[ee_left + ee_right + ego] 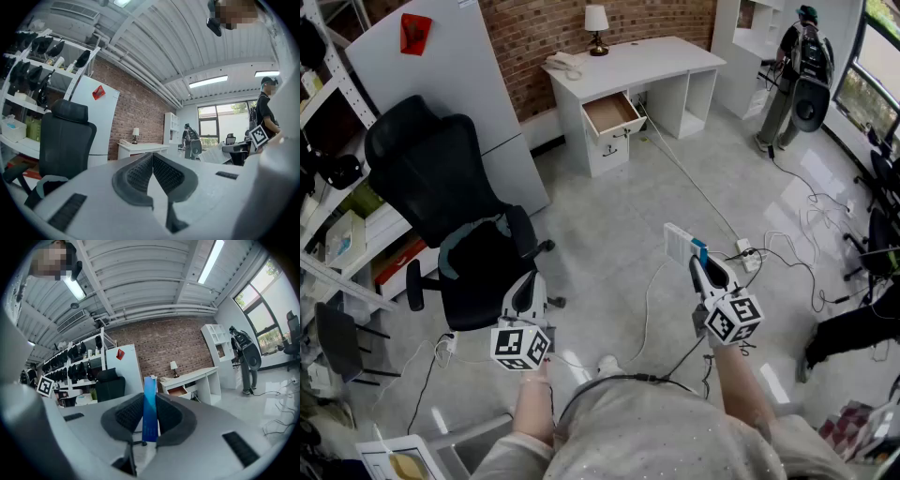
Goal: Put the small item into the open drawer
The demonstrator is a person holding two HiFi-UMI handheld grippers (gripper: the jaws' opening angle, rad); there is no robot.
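Note:
My right gripper (697, 259) (150, 409) is shut on a small flat box (680, 246) (150, 406), blue on its edge and white on its face, held upright between the pads. My left gripper (525, 286) (152, 161) is shut with nothing in it, beside the black office chair (455, 216). The open drawer (612, 113) (178, 391) sticks out of the white desk (628, 61) far ahead across the floor. Both grippers are well short of it.
A lamp (596, 21) and a phone (563, 64) stand on the desk. A grey panel (441, 75) leans at the left, with shelves (328, 187) beside it. Cables and a power strip (748, 253) lie on the floor to the right. A person (792, 70) stands at the far right.

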